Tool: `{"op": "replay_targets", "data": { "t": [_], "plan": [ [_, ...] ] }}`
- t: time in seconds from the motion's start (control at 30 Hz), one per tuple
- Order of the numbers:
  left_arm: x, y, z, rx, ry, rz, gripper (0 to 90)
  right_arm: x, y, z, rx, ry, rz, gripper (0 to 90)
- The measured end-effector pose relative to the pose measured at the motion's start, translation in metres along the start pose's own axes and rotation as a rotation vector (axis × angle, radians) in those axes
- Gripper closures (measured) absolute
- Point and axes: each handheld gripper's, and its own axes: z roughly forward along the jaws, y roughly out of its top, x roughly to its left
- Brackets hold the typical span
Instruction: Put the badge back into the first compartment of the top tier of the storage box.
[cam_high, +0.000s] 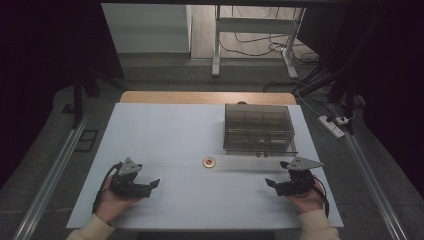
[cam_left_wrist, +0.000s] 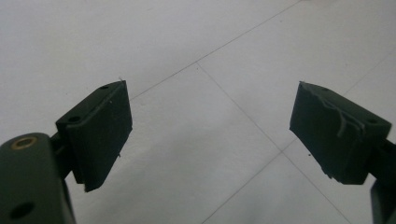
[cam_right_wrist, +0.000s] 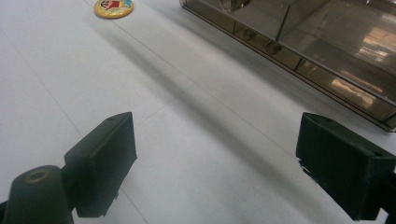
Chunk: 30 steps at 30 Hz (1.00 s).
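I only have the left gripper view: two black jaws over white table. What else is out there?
Observer: A small round gold badge lies mid-table, ahead of both grippers.
Operator: Any container?
Observer: Yes, a smoked clear organizer box with compartments sits at the far right of the white table.
Operator: Right gripper busy?
Observer: No. The right gripper is open with nothing between its jaws, like the left gripper. The right gripper view has the badge up at its top left, untouched.

The white table top (cam_high: 165, 130) looks matt and smooth. The smoky clear plastic compartment box (cam_high: 258, 129) is glossy. The small round gold badge (cam_high: 209, 161) shines.
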Motion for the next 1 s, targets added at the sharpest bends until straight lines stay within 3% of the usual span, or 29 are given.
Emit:
{"op": "replay_targets", "data": {
  "t": [1.0],
  "plan": [
    [-0.0004,0.0042,0.0022,0.01,-0.018,0.005,13.1,0.0015,0.0004,0.0025,-0.009,0.011,-0.014,12.2]
  ]
}}
